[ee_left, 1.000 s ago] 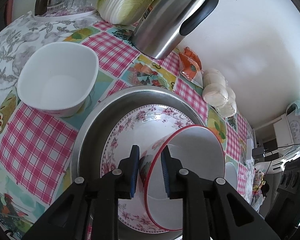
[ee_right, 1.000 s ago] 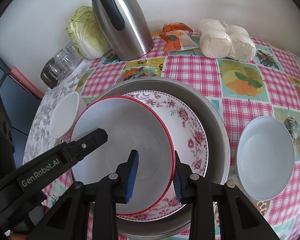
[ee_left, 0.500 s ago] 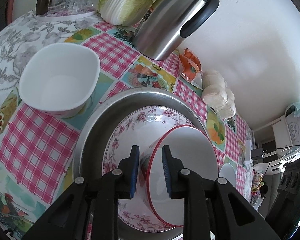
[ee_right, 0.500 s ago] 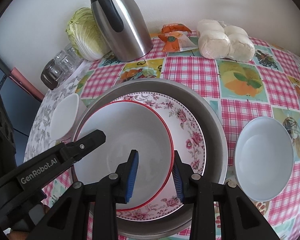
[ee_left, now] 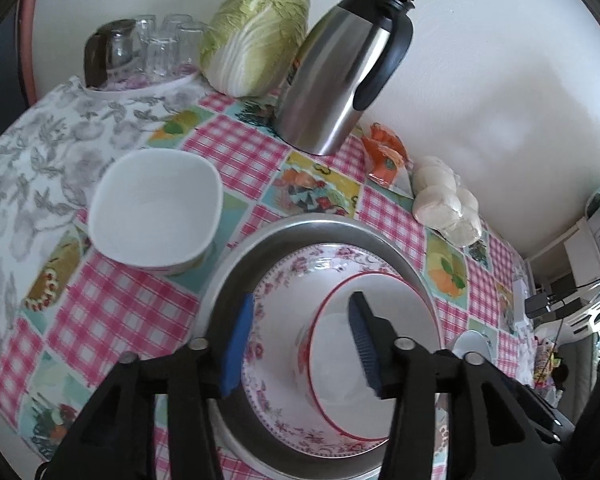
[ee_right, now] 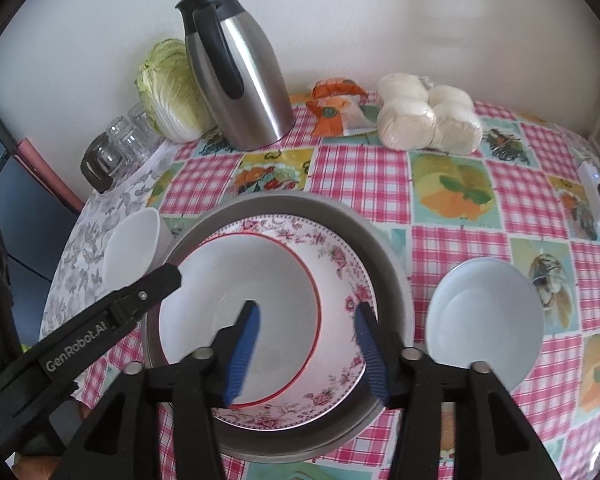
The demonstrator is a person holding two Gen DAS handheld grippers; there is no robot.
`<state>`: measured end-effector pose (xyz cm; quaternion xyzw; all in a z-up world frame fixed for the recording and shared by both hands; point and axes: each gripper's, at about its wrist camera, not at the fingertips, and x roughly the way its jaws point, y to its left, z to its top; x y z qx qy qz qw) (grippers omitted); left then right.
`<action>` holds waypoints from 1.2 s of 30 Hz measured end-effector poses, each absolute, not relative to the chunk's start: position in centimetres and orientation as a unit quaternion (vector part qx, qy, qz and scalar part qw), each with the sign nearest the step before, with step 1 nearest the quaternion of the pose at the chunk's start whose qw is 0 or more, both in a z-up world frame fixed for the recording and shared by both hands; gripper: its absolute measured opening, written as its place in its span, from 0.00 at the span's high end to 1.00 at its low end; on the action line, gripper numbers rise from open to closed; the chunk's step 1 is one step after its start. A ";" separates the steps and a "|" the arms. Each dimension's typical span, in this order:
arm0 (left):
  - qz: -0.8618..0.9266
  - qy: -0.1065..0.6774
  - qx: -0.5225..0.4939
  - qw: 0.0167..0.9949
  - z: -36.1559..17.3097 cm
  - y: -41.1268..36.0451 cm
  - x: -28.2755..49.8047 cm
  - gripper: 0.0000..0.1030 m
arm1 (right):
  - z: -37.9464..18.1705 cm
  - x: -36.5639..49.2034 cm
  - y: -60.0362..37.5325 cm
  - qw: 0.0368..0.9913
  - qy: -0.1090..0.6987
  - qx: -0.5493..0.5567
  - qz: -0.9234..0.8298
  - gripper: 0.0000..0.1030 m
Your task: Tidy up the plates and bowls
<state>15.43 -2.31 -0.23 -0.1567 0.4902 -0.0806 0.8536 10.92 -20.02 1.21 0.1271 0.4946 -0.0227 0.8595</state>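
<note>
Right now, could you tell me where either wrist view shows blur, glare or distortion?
Left wrist view: fisheye leans the steel jug; far right room clutter is smeared. Right wrist view: the right gripper has motion-blurred blue pads; soft daylight, mild sheen on the red-rimmed bowl.

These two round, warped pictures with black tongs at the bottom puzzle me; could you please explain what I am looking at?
No robot here: a person holds a two-finger gripper in each hand, and each gripper carries a fisheye camera looking along its blue-padded fingers. One picture is from the left gripper, the other from the right gripper. Both are open and hold nothing.

On the checked tablecloth sits a metal basin holding a floral plate, with a red-rimmed bowl resting in the plate. To one side stands a square white bowl, to the other a pale blue bowl. Behind are a steel thermos jug, a napa cabbage, glasses, an orange packet and wrapped buns.
</note>
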 end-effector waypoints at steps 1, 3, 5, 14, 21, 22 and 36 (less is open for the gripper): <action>-0.077 0.490 -0.155 0.854 -0.2 -2.2 15.4 0.44 | 1.3 10.9 -20.1 0.859 0.495 0.126 -0.027 0.35; -0.071 0.490 -0.149 0.856 0.0 -2.1 15.3 0.39 | 1.4 10.8 -20.3 0.859 0.496 0.124 -0.032 0.30; -0.067 0.488 -0.146 0.858 0.1 -2.0 15.2 0.37 | 1.3 10.8 -20.5 0.858 0.497 0.124 -0.035 0.26; -0.047 0.492 -0.129 0.860 0.0 -1.8 15.1 0.33 | 1.1 10.7 -20.6 0.857 0.499 0.122 -0.040 0.10; -0.033 0.489 -0.128 0.862 0.0 -1.4 15.1 0.21 | 1.3 10.7 -20.9 0.861 0.492 0.123 -0.044 0.06; -0.030 0.489 -0.126 0.863 0.0 -1.4 15.1 0.21 | 1.3 10.6 -20.9 0.861 0.491 0.123 -0.043 0.06; 0.030 0.474 -0.102 0.874 0.0 -0.2 15.1 0.02 | 1.9 10.3 -20.8 0.875 0.468 0.118 -0.044 0.00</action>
